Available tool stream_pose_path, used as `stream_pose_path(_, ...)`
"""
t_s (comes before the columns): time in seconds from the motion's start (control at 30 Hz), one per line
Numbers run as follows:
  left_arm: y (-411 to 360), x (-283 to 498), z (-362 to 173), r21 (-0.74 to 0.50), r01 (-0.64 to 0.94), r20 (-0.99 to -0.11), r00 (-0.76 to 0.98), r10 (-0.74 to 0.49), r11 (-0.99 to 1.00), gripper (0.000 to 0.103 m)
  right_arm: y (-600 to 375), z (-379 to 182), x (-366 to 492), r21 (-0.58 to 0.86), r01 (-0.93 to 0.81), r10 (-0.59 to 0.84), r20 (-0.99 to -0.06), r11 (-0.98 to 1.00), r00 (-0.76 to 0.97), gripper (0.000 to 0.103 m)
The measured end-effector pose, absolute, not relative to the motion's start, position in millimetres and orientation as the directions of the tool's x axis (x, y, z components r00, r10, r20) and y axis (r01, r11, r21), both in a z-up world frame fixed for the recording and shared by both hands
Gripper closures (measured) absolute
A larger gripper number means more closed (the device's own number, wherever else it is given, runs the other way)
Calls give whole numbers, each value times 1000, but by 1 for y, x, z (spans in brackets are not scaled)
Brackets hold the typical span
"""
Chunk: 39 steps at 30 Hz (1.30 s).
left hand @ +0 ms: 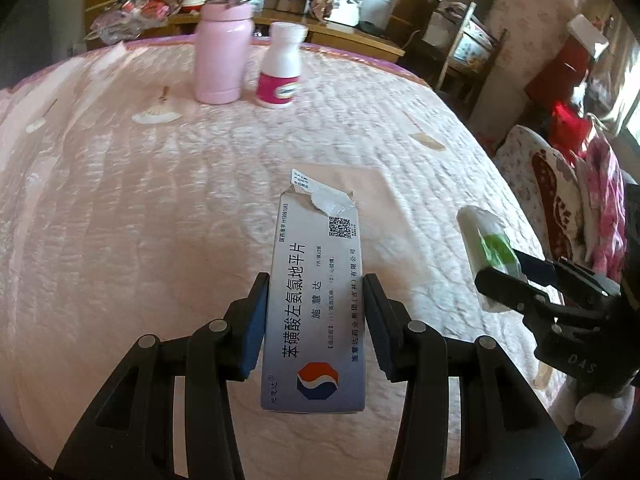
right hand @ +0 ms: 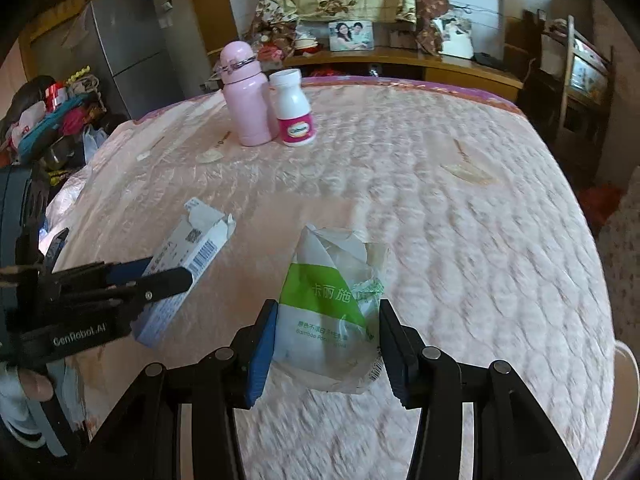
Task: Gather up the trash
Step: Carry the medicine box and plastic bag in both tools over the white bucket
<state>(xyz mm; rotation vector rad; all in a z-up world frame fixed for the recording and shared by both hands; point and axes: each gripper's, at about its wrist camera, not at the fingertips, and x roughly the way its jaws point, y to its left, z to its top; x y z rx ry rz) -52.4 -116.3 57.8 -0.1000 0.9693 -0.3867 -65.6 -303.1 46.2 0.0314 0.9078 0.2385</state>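
Note:
My left gripper [left hand: 315, 292] is shut on a grey medicine box [left hand: 316, 304] with a torn-open far end, held above the pink quilted bed [left hand: 160, 208]. In the right wrist view the same box [right hand: 180, 264] sticks out of the left gripper [right hand: 160, 276] at the left edge. My right gripper [right hand: 327, 320] is shut on a crumpled white and green tissue packet [right hand: 332, 312], lifted off the bed. From the left wrist view that packet [left hand: 486, 248] shows in the right gripper [left hand: 516, 272] at the right side.
A pink flask [right hand: 245, 96] and a white pill bottle with a pink label [right hand: 294, 110] stand upright together at the far side of the bed. A wooden headboard shelf [right hand: 400, 60] with photos lies behind. Cluttered bags and a grey fridge [right hand: 128, 40] stand left of the bed.

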Motion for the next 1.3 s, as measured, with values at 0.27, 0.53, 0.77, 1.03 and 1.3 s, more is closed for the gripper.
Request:
stream_pose_path(0.27,-151,-72,67,-237,337,-778,496,-386,911,59,-333,58,-97,129,-146,192,-762,981,619,56)
stream_pose_path(0.53,-186,-88,76,-215,406,-770,489,-410,888,59,-365,66,-126,143,-90,168,-748,986,642,56)
stream_pose_path(0.77,-225,-99,82,-209,467,-766,468,-440,860,59,-400,71,-147,145,-28,127,-747,989,652,56)
stream_pose_path(1.03,-279,-110,89,-212,547,-762,427,-488,810,59,-450,77,-172,135,73,53,-750,988,659,56)
stream_pose_path(1.3,-342,-122,93,-217,624,-763,372,-529,751,59,-506,76,-199,136,180,-14,-759,974,650,56)
